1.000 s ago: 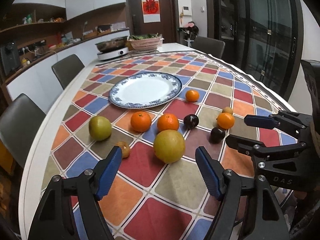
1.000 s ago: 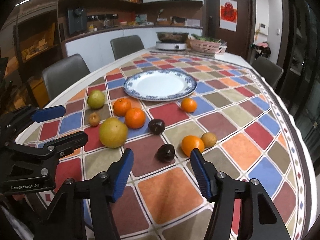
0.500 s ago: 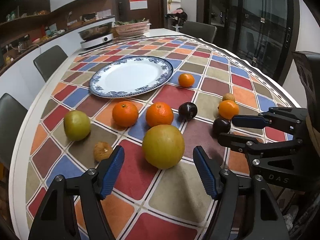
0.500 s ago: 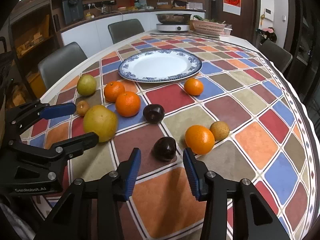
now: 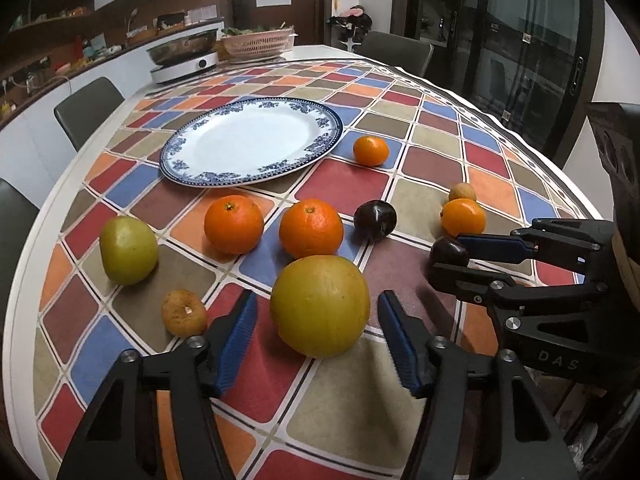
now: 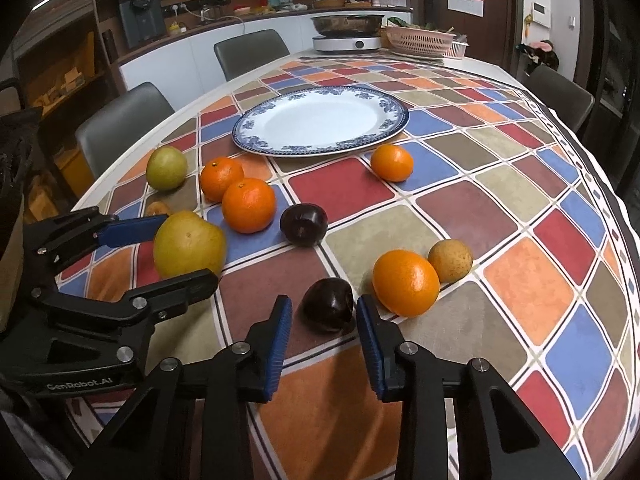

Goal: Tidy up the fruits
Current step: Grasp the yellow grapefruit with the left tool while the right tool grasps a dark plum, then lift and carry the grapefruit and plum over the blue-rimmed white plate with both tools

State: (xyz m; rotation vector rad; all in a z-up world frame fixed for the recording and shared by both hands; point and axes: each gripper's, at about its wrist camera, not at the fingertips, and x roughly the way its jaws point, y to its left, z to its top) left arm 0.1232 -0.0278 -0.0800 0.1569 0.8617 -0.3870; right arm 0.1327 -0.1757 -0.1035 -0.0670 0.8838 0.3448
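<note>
On the checked tablecloth a large yellow citrus (image 5: 320, 306) sits between the fingers of my left gripper (image 5: 316, 312). Its jaws are closing, with a small gap on each side. My right gripper (image 6: 322, 312) has a dark plum (image 6: 328, 304) between its closing jaws, and the pads are close to it but not pressing. An empty blue-rimmed plate (image 5: 324, 142) lies farther back. Two oranges (image 5: 234, 224) (image 5: 311, 228), a second plum (image 5: 375, 220), a mandarin (image 5: 371, 151), another orange (image 5: 463, 216), a green fruit (image 5: 128, 250) and a small brown fruit (image 5: 184, 312) lie around.
A small tan fruit (image 6: 450, 260) touches the orange (image 6: 406, 282) just right of the right gripper. An induction cooker with a pot (image 5: 184, 60) and a pink basket (image 5: 258, 42) stand at the table's far end. Chairs (image 6: 120, 120) line the left edge.
Both grippers have come down and forward toward the fruit. Their jaws have narrowed, the left around the yellow citrus and the right around the near plum.
</note>
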